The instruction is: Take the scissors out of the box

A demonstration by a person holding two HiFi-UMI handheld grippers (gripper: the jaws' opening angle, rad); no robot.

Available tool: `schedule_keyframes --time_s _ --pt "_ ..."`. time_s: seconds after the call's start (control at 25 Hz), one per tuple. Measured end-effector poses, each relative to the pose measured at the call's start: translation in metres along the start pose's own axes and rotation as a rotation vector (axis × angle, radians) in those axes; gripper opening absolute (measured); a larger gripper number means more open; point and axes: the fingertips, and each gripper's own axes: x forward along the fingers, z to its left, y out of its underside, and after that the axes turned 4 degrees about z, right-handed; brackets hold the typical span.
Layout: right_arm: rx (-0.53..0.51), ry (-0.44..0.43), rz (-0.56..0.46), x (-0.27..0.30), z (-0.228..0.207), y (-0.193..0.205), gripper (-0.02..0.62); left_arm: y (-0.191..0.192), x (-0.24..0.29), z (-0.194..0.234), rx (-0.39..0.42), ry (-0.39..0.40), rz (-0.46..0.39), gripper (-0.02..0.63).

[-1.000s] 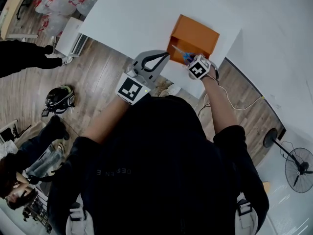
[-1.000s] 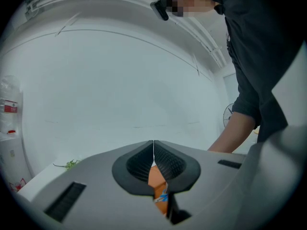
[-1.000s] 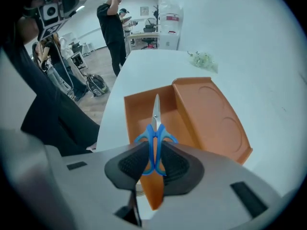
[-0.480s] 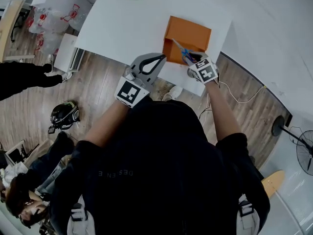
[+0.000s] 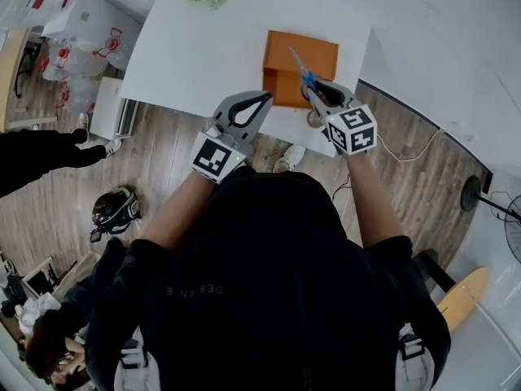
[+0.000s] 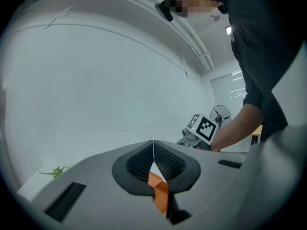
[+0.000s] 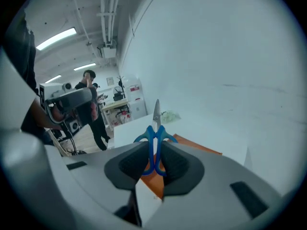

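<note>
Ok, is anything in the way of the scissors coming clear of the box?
Nothing visible does. The right gripper grips the scissors by their blue handles, with the blades above the orange box. The left gripper, shut, sits beside the box's left edge, apart from the scissors.

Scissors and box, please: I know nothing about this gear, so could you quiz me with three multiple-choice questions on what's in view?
1. Where does the orange box stand?
A) on the wooden floor
B) on the white table
C) on a chair

2. The handles of the scissors are:
A) red
B) blue
C) yellow

3. The scissors are:
A) gripped by the right tongs
B) lying inside the box
C) lying flat on the table

Answers:
1 B, the head view shows it on the tabletop.
2 B, blue loops show in the right gripper view.
3 A, the pads pinch the handles.
</note>
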Motion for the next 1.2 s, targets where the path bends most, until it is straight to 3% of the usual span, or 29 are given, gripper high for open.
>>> schedule_keyframes --time_s 0.28,0.52,0.88,1.2 --pt "-0.003 0.001 -0.261 -0.049 0.024 -0.065 0.092 -0.017 0.004 0.0 0.013 0.025 -0.027 0.02" --pt "-0.052 0.003 -0.42 -0.089 0.043 -0.099 0.092 -0.039 0.007 -0.005 0.027 0.044 -0.053 0.02" --pt "-0.075 0.019 -0.554 -0.128 0.059 -0.118 0.094 -0.063 0.009 -0.016 0.032 0.088 -0.083 0.02" --pt "-0.079 0.035 -0.583 -0.136 0.062 -0.113 0.094 -0.057 0.011 -0.023 0.011 0.104 -0.063 0.02"
